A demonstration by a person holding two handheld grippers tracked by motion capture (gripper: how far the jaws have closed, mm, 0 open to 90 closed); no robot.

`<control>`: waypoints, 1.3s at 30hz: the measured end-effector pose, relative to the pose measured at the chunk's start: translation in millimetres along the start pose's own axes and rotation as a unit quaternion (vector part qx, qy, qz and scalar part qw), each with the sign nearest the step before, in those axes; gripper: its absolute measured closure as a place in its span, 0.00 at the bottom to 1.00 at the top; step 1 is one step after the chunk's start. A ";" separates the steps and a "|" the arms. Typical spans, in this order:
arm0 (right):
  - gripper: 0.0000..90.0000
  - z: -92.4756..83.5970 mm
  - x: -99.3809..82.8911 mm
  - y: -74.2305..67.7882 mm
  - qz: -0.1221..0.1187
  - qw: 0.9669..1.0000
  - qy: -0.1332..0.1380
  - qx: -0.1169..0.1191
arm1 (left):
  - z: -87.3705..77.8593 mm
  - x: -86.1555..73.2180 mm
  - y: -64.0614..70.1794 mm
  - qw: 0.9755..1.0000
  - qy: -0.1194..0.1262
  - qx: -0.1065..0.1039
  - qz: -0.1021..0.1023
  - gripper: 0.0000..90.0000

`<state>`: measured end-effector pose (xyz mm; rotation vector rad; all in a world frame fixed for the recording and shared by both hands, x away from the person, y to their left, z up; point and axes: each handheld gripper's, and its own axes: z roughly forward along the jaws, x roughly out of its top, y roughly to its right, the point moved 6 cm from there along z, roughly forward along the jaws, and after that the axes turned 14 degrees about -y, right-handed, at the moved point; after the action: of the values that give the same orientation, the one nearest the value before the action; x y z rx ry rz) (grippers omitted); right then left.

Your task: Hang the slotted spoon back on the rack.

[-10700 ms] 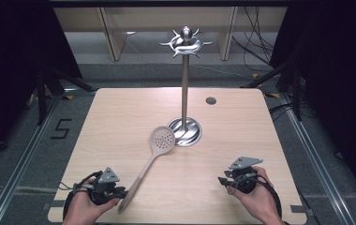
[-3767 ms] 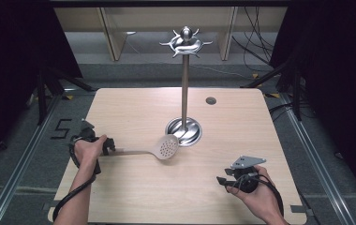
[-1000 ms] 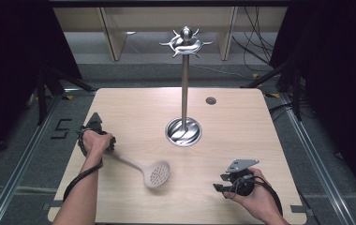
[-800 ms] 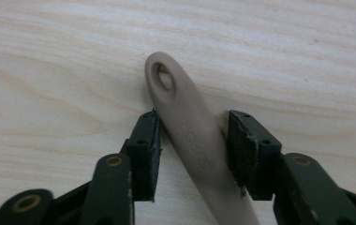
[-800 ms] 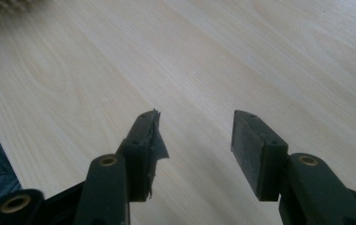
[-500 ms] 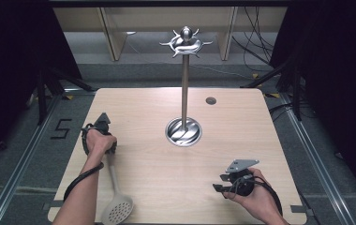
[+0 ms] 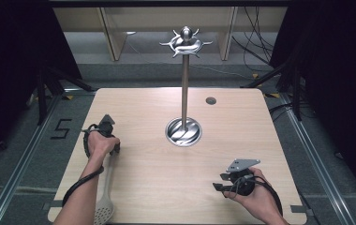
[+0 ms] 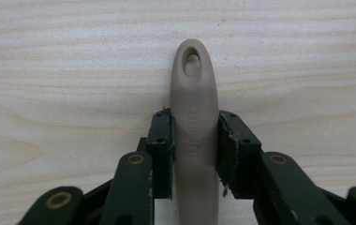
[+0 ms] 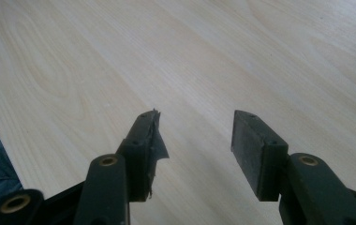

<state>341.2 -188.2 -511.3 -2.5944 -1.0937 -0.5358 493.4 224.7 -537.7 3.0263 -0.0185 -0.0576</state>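
Slotted spoon clamped by its handle at the near-left of the table.

The beige slotted spoon lies along the near-left edge of the wooden table, its perforated head nearest the person and its handle running away toward the left gripper. That gripper's jaws have just been closing, and both pads now press on the sides of the handle just below its hanging hole. To the right, near the front edge, the right gripper rests low over bare wood with its jaws apart and nothing between them. Farther back, at the table's middle, stands a metal utensil stand with hooks on top.
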 end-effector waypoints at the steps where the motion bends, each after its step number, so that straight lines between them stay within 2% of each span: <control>1: 0.58 0.0 0.0 0.0 0.000 1.000 0.000 0.000 | 1.6 -0.1 6.3 0.999 0.010 -0.015 -0.036 0.74; 2: 0.58 0.1 -0.1 0.2 0.000 1.000 -0.001 0.000 | 1.0 -0.4 4.0 1.000 0.012 -0.010 -0.018 0.74; 3: 0.58 0.2 -0.2 0.2 0.000 1.000 -0.001 0.000 | 1.0 -1.6 7.0 0.999 0.015 -0.019 -0.037 0.75; 4: 0.58 -0.1 -0.2 0.5 0.001 1.000 0.000 -0.004 | -0.1 -4.1 7.2 0.999 0.010 -0.025 -0.035 0.75; 5: 0.58 1.4 0.6 -0.3 0.002 1.000 0.008 0.002 | -1.1 -6.3 10.3 0.998 0.019 -0.037 -0.056 0.75; 6: 0.58 2.4 0.8 0.8 -0.004 1.000 0.011 -0.002 | -1.7 -6.8 10.9 0.997 0.028 -0.040 -0.058 0.75; 7: 0.58 2.8 0.8 1.8 -0.009 1.000 0.012 -0.004 | -3.7 -6.5 3.8 0.999 0.031 -0.022 -0.015 0.75; 8: 0.58 2.8 1.1 1.9 -0.009 1.000 0.014 -0.004 | -5.3 -5.2 0.1 0.999 0.038 -0.013 0.013 0.75; 9: 0.58 2.8 1.1 1.9 -0.009 1.000 0.014 -0.004 | -5.3 -5.2 0.1 0.999 0.038 -0.013 0.013 0.75; 10: 0.58 1.9 0.8 2.0 0.001 1.000 0.014 -0.005 | -6.5 -5.0 0.9 0.999 0.043 -0.017 0.010 0.75; 11: 0.58 -0.5 0.0 0.4 0.009 1.000 0.003 0.003 | -7.9 -4.9 -0.2 0.999 0.049 -0.016 0.018 0.75; 13: 0.58 -0.6 0.0 0.5 0.009 1.000 0.003 0.003 | -10.0 -5.1 -0.7 0.998 0.054 -0.024 0.016 0.75; 16: 0.57 -0.6 0.1 0.0 0.013 1.000 0.006 0.008 | -14.2 -4.9 -4.0 0.997 0.064 -0.036 0.025 0.75; 17: 0.57 -0.8 -0.2 -2.0 0.023 1.000 0.004 0.014 | -18.6 -5.6 -4.0 0.996 0.074 -0.051 0.017 0.75; 18: 0.57 -0.6 0.7 0.6 0.012 1.000 0.010 0.011 | -21.0 -5.5 -3.9 0.995 0.081 -0.062 0.014 0.75; 21: 0.57 0.6 1.3 0.8 0.019 1.000 0.017 0.011 | -25.3 -5.5 -5.6 0.993 0.090 -0.077 0.023 0.75; 22: 0.57 0.6 1.3 1.2 0.020 1.000 0.018 0.012 | -29.0 -5.9 -6.7 0.991 0.102 -0.087 0.024 0.75; 23: 0.57 0.6 1.3 1.2 0.020 1.000 0.018 0.012 | -29.0 -5.9 -6.7 0.991 0.102 -0.087 0.024 0.75; 24: 0.57 -1.0 0.5 1.6 0.019 1.000 0.010 0.011 | -33.9 -8.0 -6.8 0.989 0.107 -0.096 0.027 0.75; 25: 0.57 -1.0 0.5 1.6 0.019 1.000 0.010 0.011 | -33.9 -8.0 -6.8 0.989 0.107 -0.096 0.027 0.75; 28: 0.57 -1.5 0.7 1.2 0.020 1.000 0.011 0.009 | -45.6 -12.2 -7.1 0.986 0.130 -0.100 0.034 0.75; 29: 0.57 -1.5 0.7 1.2 0.020 1.000 0.011 0.009 | -45.6 -12.2 -7.1 0.986 0.130 -0.100 0.034 0.75; 31: 0.57 -1.5 0.9 0.8 0.021 1.000 0.011 0.010 | -51.8 -13.1 -8.3 0.982 0.152 -0.099 0.045 0.75; 32: 0.57 1.2 2.9 -0.2 0.023 0.999 0.027 0.012 | -58.9 -15.9 -8.0 0.980 0.165 -0.095 0.049 0.75; 33: 0.57 1.2 2.9 -0.2 0.023 0.999 0.027 0.012 | -58.9 -15.9 -8.0 0.980 0.165 -0.095 0.049 0.75; 35: 0.57 -1.2 1.5 -1.0 0.019 1.000 0.011 0.014 | -65.2 -18.3 -7.6 0.979 0.176 -0.091 0.055 0.75; 36: 0.57 -1.2 1.3 -1.4 0.020 1.000 0.010 0.015 | -70.9 -20.3 -5.6 0.976 0.188 -0.089 0.057 0.75; 38: 0.57 0.3 2.6 -0.9 0.023 0.999 0.023 0.014 | -76.7 -22.1 -3.8 0.974 0.200 -0.090 0.063 0.75; 39: 0.57 -0.7 2.0 -0.5 0.021 1.000 0.018 0.014 | -79.9 -23.4 -3.0 0.972 0.206 -0.090 0.065 0.75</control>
<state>341.9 -186.9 -509.7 -2.5675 -1.0259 -0.5527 473.2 237.2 -457.8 2.7864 -0.1654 0.5489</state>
